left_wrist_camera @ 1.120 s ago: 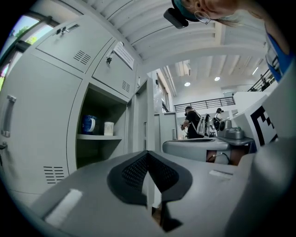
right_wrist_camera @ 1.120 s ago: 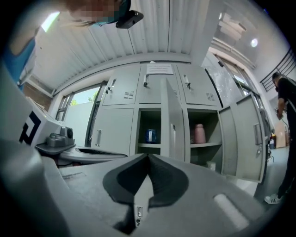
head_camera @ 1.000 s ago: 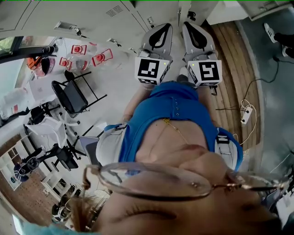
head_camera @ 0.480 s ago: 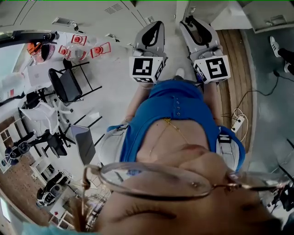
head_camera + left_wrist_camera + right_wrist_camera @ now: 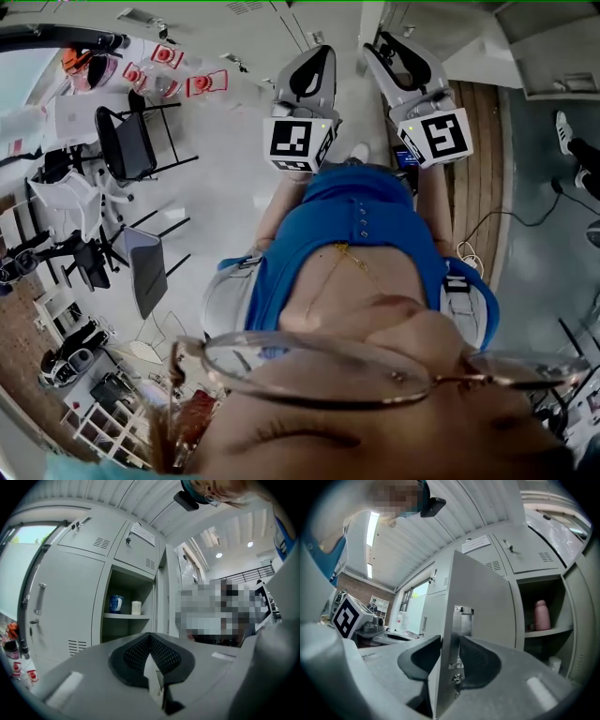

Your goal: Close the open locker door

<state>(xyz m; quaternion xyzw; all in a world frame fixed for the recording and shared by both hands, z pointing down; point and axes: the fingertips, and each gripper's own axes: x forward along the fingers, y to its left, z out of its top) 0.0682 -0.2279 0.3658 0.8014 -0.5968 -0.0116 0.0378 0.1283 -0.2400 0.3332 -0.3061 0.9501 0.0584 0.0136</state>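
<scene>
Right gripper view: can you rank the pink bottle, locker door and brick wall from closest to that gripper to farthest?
1. Locker door: its edge stands between the jaws of the right gripper, which have just been opening.
2. Pink bottle: on the shelf, right.
3. Brick wall: far left, across the room.

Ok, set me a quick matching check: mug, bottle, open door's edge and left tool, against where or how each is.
1 mug
2 bottle
3 door edge
4 left tool

A pink, on a locker shelf
B between the right tool's jaws
C blue, beside a white cup
D shut, empty

Pairs: 1-C, 2-A, 3-B, 4-D. The right tool's jaws have just been opening.
</scene>
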